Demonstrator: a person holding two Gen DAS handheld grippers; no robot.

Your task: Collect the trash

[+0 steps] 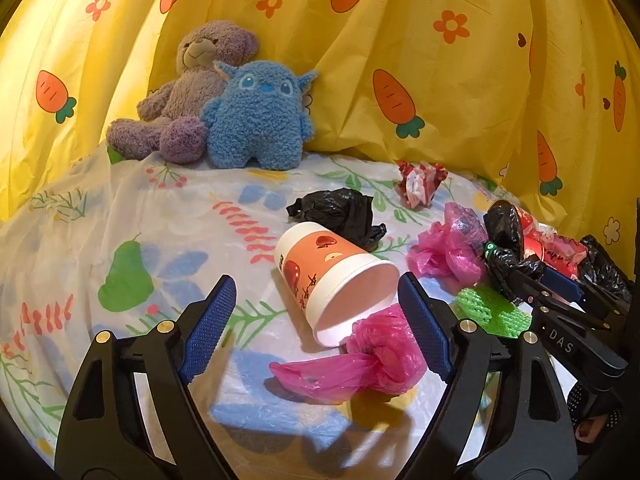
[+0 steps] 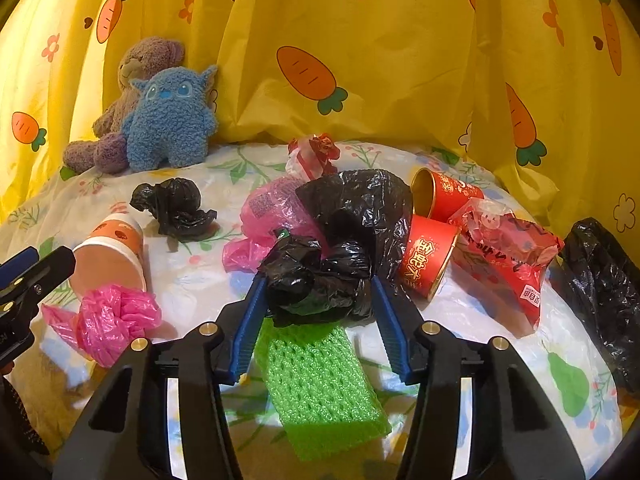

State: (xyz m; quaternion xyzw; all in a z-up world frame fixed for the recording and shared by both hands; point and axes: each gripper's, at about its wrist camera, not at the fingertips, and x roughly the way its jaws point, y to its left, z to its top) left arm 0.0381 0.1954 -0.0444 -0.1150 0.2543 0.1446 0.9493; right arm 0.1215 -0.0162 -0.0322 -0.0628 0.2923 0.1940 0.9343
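Observation:
My right gripper (image 2: 318, 284) is shut on a crumpled black plastic bag (image 2: 352, 216), held above a green foam net (image 2: 320, 384); it shows in the left wrist view (image 1: 516, 276) too. My left gripper (image 1: 316, 312) is open and empty, its jaws either side of a tipped orange-and-white paper cup (image 1: 332, 276) and a knotted pink bag (image 1: 380, 352). Other trash lies on the floral cloth: a small black bag (image 1: 340, 212), a red-white wrapper (image 1: 420, 182), a pink bag (image 2: 272, 208), two red cans (image 2: 428, 256) and a red snack packet (image 2: 508, 248).
A purple bear (image 1: 192, 92) and a blue plush (image 1: 258, 116) sit at the back left against the yellow carrot curtain (image 1: 440, 60). A large black bag (image 2: 604, 292) lies at the right edge of the floral cloth (image 1: 120, 220).

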